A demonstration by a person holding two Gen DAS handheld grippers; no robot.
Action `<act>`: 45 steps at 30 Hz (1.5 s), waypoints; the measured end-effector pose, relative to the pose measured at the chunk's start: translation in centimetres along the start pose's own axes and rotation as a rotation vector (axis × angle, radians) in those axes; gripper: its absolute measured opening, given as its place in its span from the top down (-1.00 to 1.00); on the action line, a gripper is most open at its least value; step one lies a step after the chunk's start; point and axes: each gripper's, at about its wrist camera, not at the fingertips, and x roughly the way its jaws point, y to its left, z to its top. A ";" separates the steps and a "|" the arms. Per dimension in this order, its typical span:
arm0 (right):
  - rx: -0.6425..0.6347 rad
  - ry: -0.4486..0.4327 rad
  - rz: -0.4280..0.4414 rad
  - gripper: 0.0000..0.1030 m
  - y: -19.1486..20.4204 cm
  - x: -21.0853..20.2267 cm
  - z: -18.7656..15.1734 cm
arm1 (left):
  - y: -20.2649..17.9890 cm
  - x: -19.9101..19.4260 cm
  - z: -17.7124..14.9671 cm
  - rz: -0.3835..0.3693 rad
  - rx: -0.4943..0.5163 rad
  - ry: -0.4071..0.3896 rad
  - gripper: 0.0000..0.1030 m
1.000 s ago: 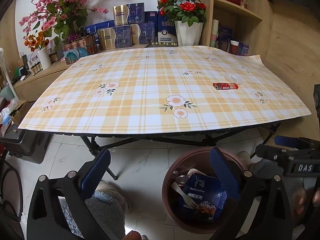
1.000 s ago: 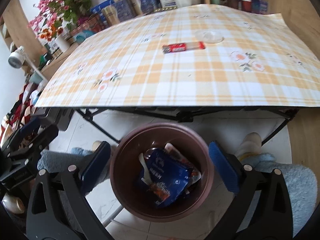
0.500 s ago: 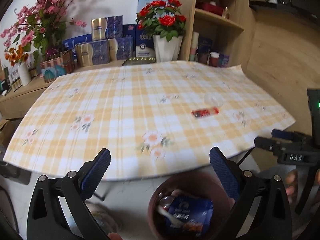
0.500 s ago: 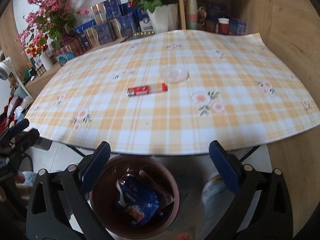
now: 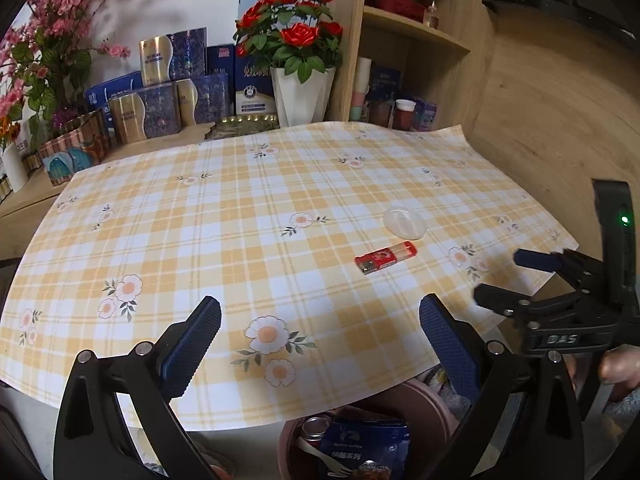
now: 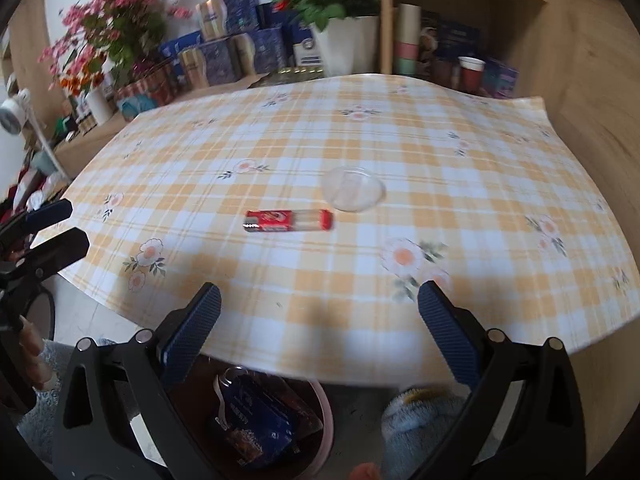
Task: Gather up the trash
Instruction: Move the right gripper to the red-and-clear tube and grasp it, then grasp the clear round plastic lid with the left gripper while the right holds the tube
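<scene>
Trash left on desk [image 5: 240, 208]: red wrapper [image 6: 289, 220] and clear lid [image 6: 354, 189] just beyond it. Bin [image 5: 436, 404] below near edge, already holding litter. Both grippers, left [image 5: 320, 340] and right [image 6: 319, 326], fingers spread, empty. Step: reaching. Next: right gripper descends, pinches wrapper.

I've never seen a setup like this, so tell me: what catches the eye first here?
The yellow checked tablecloth fills the view, with a red wrapper and a clear plastic lid beside it mid-table. Both tongs, left and right, are open. Below the near edge sits a brown bin holding trash.
</scene>
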 end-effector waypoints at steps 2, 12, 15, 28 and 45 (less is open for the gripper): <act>-0.018 0.013 0.013 -0.89 1.1 1.6 0.9 | 0.4 0.1 0.0 0.013 -0.004 0.001 -0.89; 0.041 0.108 -0.050 -0.88 3.2 9.4 4.5 | 4.7 0.0 0.0 0.073 -0.110 -0.031 -0.88; 0.086 0.135 -0.070 -0.88 2.7 10.6 4.9 | 6.0 0.2 -0.4 0.092 -0.157 -0.029 -0.88; 0.052 0.173 -0.102 -0.62 3.4 12.2 4.8 | 7.0 1.5 -1.1 0.023 -0.223 0.009 -0.88; 0.196 -0.015 -0.094 -0.62 -7.2 3.1 2.4 | -2.5 9.7 4.5 -0.174 0.048 0.129 -0.88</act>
